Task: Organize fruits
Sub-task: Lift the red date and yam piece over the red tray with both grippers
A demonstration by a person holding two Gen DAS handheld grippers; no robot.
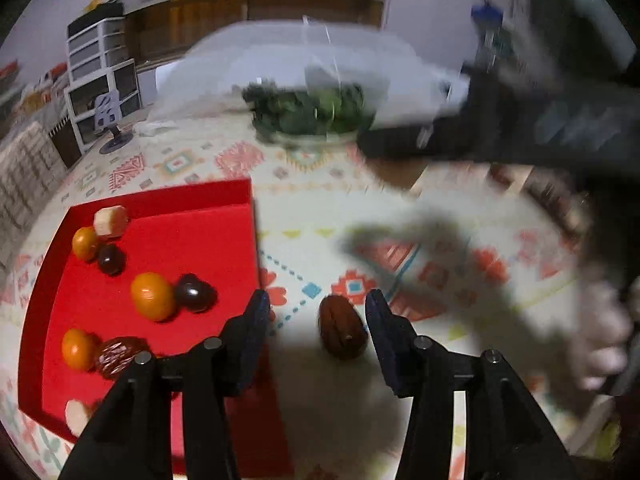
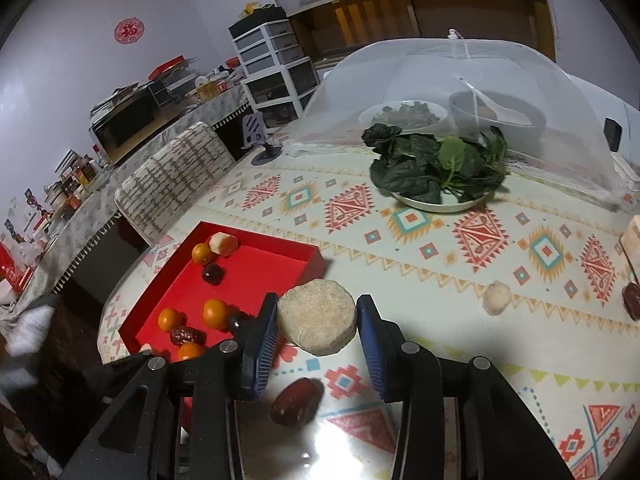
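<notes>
While the right gripper (image 2: 316, 322) is clamping a pale, round fruit slice (image 2: 317, 317) between its pads above the patterned tablecloth (image 2: 440, 248), the left gripper (image 1: 318, 310) is hanging with its jaws apart around a brown date (image 1: 341, 332), which is lying on the cloth just right of the red tray (image 1: 192, 240). Oranges (image 1: 153, 296), dark fruits (image 1: 195, 293) and pale slices (image 1: 111, 221) are sitting in the tray.

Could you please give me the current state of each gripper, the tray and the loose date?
left gripper: open, jaws either side of the date, not pressing it.
right gripper: shut on the pale round chunk, held above the table.
red tray: holds fruit.
date: lying on the tablecloth, outside the tray.
</notes>
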